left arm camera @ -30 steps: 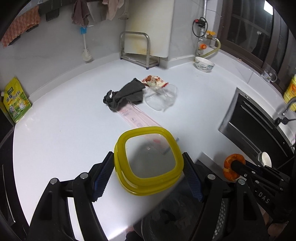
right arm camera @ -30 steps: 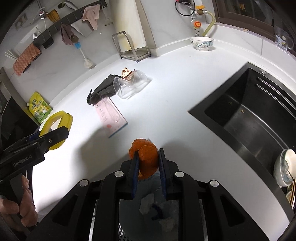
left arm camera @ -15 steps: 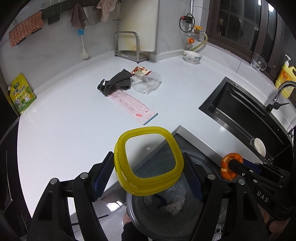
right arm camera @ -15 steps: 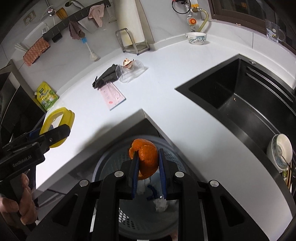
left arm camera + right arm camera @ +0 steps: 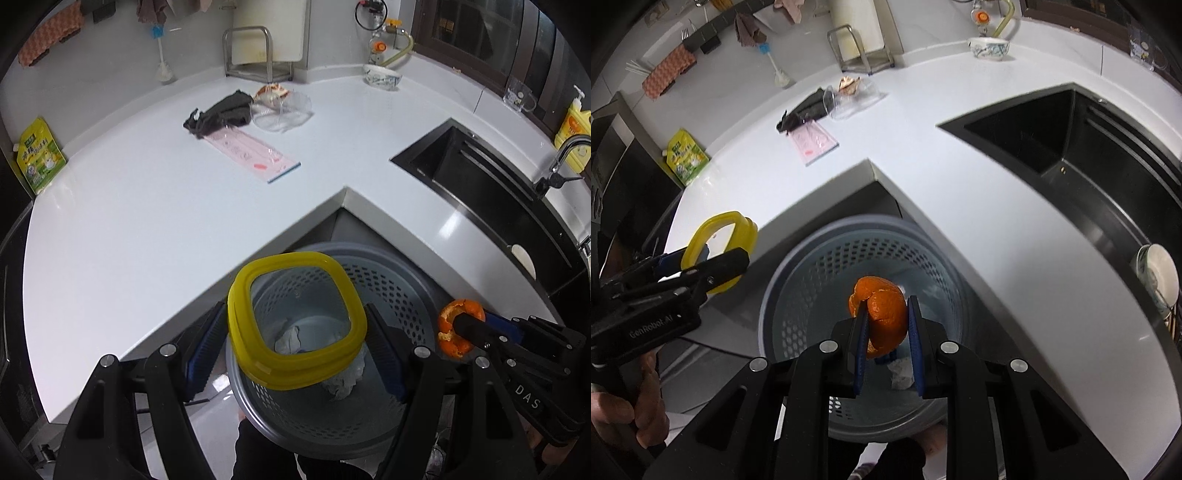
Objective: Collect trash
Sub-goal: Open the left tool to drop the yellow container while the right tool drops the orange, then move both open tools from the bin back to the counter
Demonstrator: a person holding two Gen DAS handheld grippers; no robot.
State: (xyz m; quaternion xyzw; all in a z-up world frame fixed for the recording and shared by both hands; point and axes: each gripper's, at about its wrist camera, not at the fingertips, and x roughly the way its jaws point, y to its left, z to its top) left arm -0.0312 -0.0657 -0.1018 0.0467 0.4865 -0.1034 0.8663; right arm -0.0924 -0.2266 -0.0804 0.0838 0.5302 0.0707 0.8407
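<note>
My left gripper [image 5: 297,345] is shut on a yellow-rimmed clear lid [image 5: 295,321] and holds it over the grey perforated trash basket [image 5: 402,291]. My right gripper [image 5: 886,328] is shut on an orange peel [image 5: 884,314] above the same basket [image 5: 798,314]; the peel also shows in the left wrist view [image 5: 456,328]. White crumpled paper [image 5: 288,338] lies in the basket. On the white counter [image 5: 147,221] lie a pink flat packet [image 5: 255,155], a dark cloth [image 5: 218,114], a clear plastic cup [image 5: 284,112] and a wrapper [image 5: 271,92].
The basket stands below the counter's inner corner [image 5: 345,190]. A black sink [image 5: 1082,147] lies to the right with a bowl [image 5: 1158,275] in it. A green-yellow pouch [image 5: 38,158], a metal rack [image 5: 255,55], a patterned bowl [image 5: 382,75] and a yellow bottle [image 5: 574,129] stand along the walls.
Both grippers have pulled back from the counter and now hang over the trash basket, each still holding its item. The right gripper's jaws look slightly wider around the peel.
</note>
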